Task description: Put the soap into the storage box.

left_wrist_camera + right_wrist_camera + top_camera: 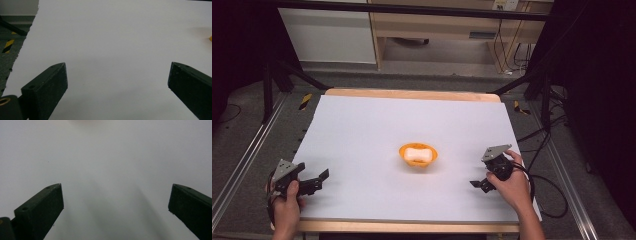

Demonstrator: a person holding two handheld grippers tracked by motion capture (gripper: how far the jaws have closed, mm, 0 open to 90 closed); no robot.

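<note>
An orange bowl (418, 155) with a white lump inside it sits in the middle of the white table top (377, 125). My left gripper (314, 182) rests near the front left corner, held by a hand, jaws wide apart with nothing between them. In the left gripper view its gripper (117, 72) frames bare white surface, and a sliver of the orange bowl (210, 38) shows at the right edge. My right gripper (479, 185) is low over the front right of the table, open and empty. Bare white surface lies between the spread jaws of that gripper (116, 192) in the right gripper view.
The white sheet lies on a wooden board (412, 94) whose edge shows at the back and front. Black frame legs and cables (542, 130) run along the right side. Grey floor (242, 145) borders the table at the left.
</note>
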